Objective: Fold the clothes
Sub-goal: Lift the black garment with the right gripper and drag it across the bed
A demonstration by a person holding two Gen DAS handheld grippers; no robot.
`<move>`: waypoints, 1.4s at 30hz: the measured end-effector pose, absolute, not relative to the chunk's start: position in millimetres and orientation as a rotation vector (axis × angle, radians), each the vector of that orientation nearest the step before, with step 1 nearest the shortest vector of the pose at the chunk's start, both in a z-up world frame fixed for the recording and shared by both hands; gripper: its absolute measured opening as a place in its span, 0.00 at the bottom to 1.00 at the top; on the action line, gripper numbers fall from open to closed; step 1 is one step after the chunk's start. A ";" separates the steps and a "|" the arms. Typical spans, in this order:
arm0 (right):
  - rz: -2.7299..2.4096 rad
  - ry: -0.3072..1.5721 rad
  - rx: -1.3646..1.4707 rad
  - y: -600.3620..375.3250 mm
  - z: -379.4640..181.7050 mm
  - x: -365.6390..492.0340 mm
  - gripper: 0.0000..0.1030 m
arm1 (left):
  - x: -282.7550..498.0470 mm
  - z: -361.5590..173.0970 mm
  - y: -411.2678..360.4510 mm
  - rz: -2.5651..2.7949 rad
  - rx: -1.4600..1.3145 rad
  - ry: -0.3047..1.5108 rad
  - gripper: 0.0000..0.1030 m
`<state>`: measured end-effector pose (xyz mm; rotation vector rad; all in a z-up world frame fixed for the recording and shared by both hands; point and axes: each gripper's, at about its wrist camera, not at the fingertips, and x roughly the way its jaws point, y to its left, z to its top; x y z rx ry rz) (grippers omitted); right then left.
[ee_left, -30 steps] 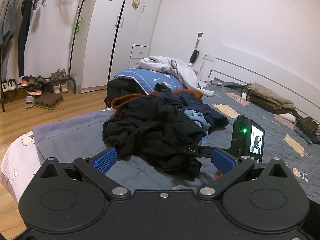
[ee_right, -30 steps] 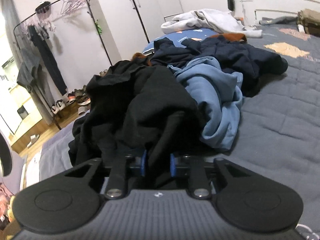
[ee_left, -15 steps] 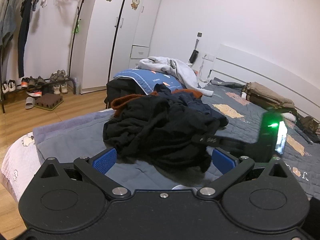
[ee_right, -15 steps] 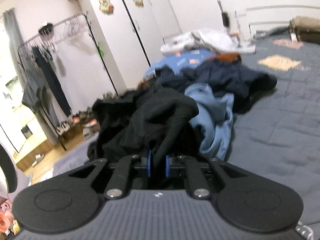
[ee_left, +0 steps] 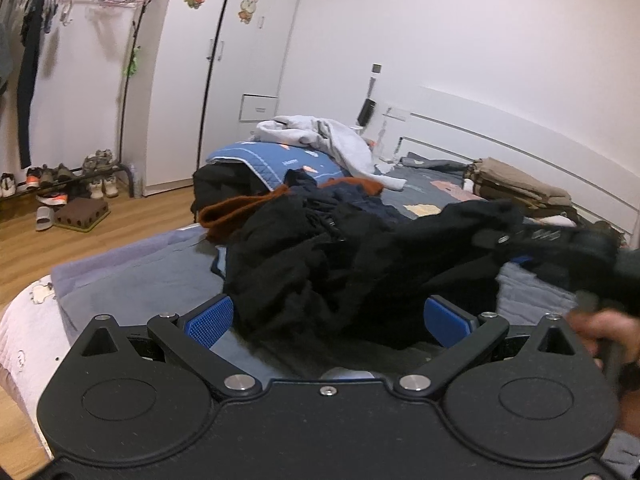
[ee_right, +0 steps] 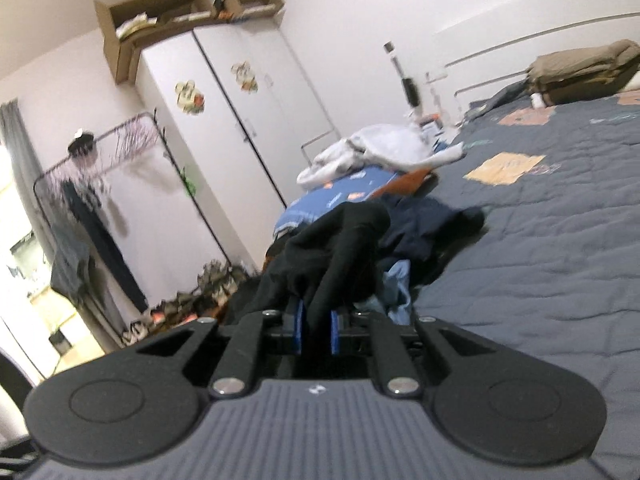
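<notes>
A black garment point(ee_left: 340, 264) lies on top of a heap of clothes on the bed, stretched up and to the right. My right gripper point(ee_right: 316, 334) is shut on a fold of that black garment point(ee_right: 340, 252) and holds it lifted above the pile. The right gripper point(ee_left: 516, 240) also shows blurred at the right of the left wrist view, a hand point(ee_left: 608, 328) beneath it. My left gripper point(ee_left: 326, 316) hangs open just in front of the heap, blue pads wide apart, nothing between them. Navy point(ee_right: 420, 228), light blue point(ee_right: 400, 288) and rust point(ee_left: 224, 208) garments lie under the black one.
The grey quilted bed point(ee_right: 540, 248) stretches to the right. Folded khaki clothes point(ee_left: 516, 184) sit near the headboard. A grey sweatshirt point(ee_left: 316, 136) lies on a blue pillow point(ee_left: 272, 160). A clothes rack point(ee_left: 132, 60), shoes point(ee_left: 60, 184) and white wardrobes point(ee_left: 224, 72) stand at the left.
My right gripper has risen and pulled back to the right, drawing the black garment up off the pile. The left gripper has stayed open in place.
</notes>
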<state>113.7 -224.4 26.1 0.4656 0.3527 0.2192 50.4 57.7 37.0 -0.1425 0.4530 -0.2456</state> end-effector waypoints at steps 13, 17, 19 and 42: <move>-0.019 0.266 0.532 -322.1 59.7 20.5 0.12 | 34.8 37.0 26.4 -0.398 -0.094 0.423 1.00; -0.112 0.250 0.534 -350.2 65.0 -12.3 0.12 | 28.3 35.3 11.3 -0.447 -0.061 0.414 1.00; -0.154 0.265 0.517 -358.9 61.9 -26.0 0.12 | 26.1 33.8 5.0 -0.467 -0.053 0.414 1.00; -0.491 0.394 0.427 -437.4 30.4 -147.2 0.21 | -1.2 15.5 -64.5 -0.660 0.012 0.443 1.00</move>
